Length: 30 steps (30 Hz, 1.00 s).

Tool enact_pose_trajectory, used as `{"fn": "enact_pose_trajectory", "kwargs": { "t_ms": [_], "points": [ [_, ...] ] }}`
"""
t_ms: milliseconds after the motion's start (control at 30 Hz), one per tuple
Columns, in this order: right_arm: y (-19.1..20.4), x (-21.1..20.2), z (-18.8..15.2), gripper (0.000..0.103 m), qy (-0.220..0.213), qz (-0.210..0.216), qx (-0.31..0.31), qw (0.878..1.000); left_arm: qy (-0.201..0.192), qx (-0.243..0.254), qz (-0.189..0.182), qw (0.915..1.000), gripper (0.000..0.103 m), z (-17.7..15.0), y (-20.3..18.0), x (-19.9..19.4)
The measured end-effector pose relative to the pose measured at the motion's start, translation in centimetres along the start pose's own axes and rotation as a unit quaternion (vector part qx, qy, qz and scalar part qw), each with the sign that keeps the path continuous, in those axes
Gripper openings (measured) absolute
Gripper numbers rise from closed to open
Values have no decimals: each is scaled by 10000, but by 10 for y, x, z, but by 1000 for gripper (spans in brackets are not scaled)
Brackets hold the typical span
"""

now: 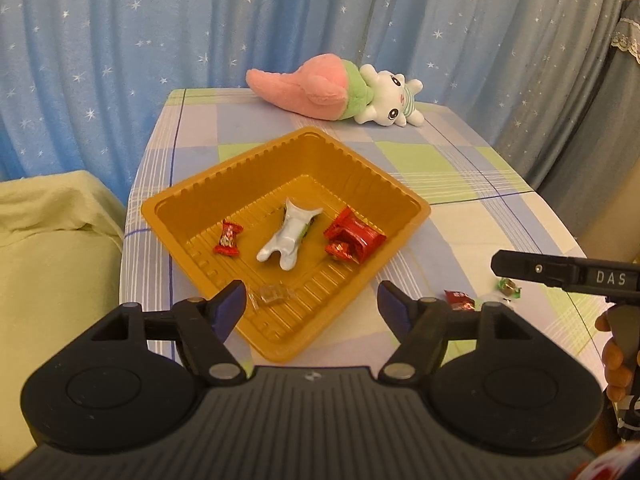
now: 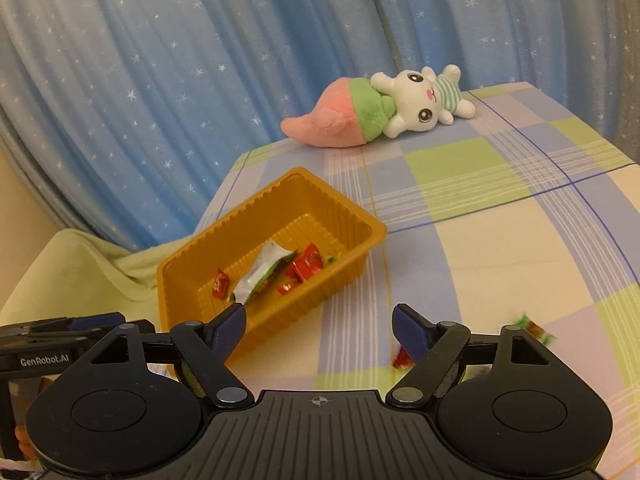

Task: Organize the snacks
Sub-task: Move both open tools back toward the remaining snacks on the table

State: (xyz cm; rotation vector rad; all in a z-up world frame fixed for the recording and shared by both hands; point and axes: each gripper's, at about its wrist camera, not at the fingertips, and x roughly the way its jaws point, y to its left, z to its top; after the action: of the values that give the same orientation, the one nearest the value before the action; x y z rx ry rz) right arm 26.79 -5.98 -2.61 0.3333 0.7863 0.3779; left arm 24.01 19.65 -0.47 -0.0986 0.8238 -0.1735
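Two claws hang over a bench (image 1: pixel 460 184) covered in a blue, green and cream check cloth. The left claw (image 1: pixel 311 304) stands with its jaws apart and nothing between the blue pads; it sits above the near corner of a golden-brown plastic tray (image 1: pixel 404 236). The right claw (image 2: pixel 320 326) is likewise spread wide and grips nothing, poised over bare cloth just right of the tray (image 2: pixel 362 256).

Inside the tray lie several snacks: a small red twist-wrapped candy (image 1: pixel 228 238) toward the left, a long silver packet (image 1: pixel 290 236) in the middle, and a cluster of red wrappers (image 1: pixel 352 240) on the right. A clear-wrapped sweet (image 1: pixel 270 294) lies near the tray's front wall, close to the left claw's left finger (image 1: pixel 230 306).

Outside the tray, on the cloth to its right, a red candy (image 1: pixel 460 300) lies just beyond the left claw's right finger, and a green-wrapped candy (image 1: pixel 509 288) sits a little farther right, below the right claw's black finger as the left wrist view shows it. In the right wrist view the green candy (image 2: pixel 534 326) is blurred.

At the bench's far edge a plush rabbit (image 1: pixel 390 100) in a pink and green carrot-shaped sleeve lies on its side, well apart from the tray. A blue curtain (image 1: pixel 160 40) with white stars hangs behind.
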Motion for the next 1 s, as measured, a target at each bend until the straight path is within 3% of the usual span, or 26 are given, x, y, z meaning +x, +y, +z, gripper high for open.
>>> {"fn": "enact_pose_trajectory", "kwargs": {
  "t_ms": [400,1000],
  "points": [
    [-41,-54,-34,81,306,59,-391,9988,97,-41,77,9999,71,-40,-69,-15],
    [-113,-109,-79,81,750,72,-388,9964,402,12,180,9990,70,-98,-162,-22]
  ]
}}
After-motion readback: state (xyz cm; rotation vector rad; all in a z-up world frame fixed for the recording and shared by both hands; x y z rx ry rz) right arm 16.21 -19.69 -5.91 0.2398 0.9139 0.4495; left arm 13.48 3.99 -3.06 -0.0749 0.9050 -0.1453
